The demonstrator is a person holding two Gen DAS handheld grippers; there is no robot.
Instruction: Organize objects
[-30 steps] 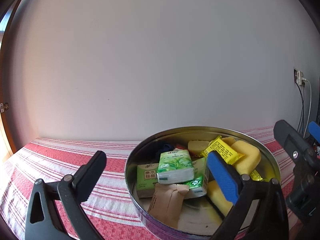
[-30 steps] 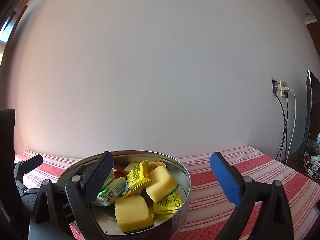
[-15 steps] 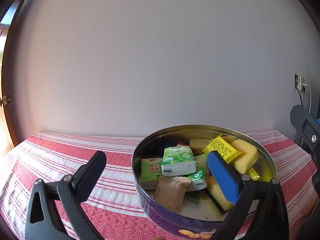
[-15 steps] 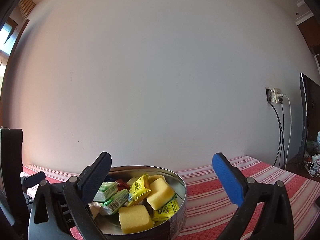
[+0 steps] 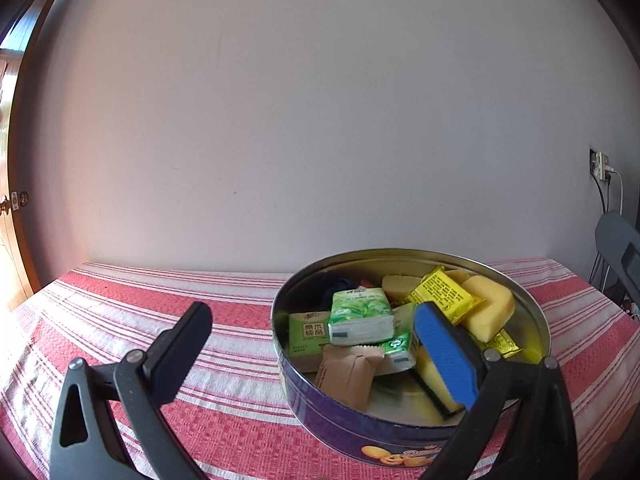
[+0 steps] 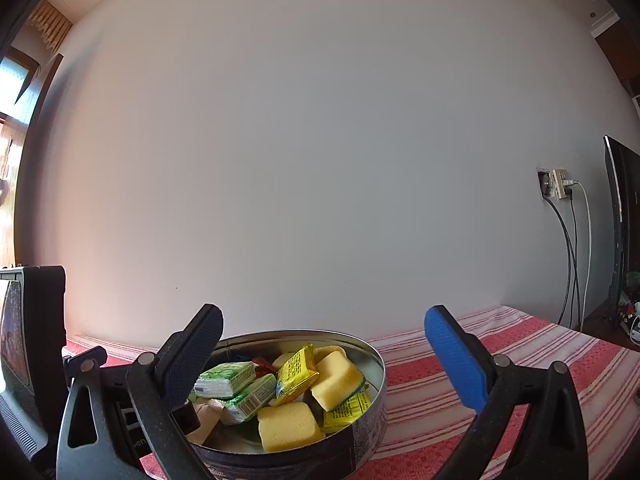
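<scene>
A red-and-white striped tablecloth (image 5: pixel 224 312) meets a plain white wall (image 6: pixel 320 160), where a wall socket (image 6: pixel 556 184) trails cables (image 6: pixel 572 264) beside a dark monitor (image 6: pixel 618 216), and a wooden door (image 5: pixel 10 240) stands far left.

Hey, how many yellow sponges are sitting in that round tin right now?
3 that I can see clearly: one at the tin's near edge, one on top toward the right, and one at the back. More may be hidden under the packets.

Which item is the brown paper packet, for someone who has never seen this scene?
On the red striped tablecloth stands a round metal tin. Against its near inner wall leans the brown paper packet, below the green tissue packs: the only plain, unprinted brown item there.
</scene>
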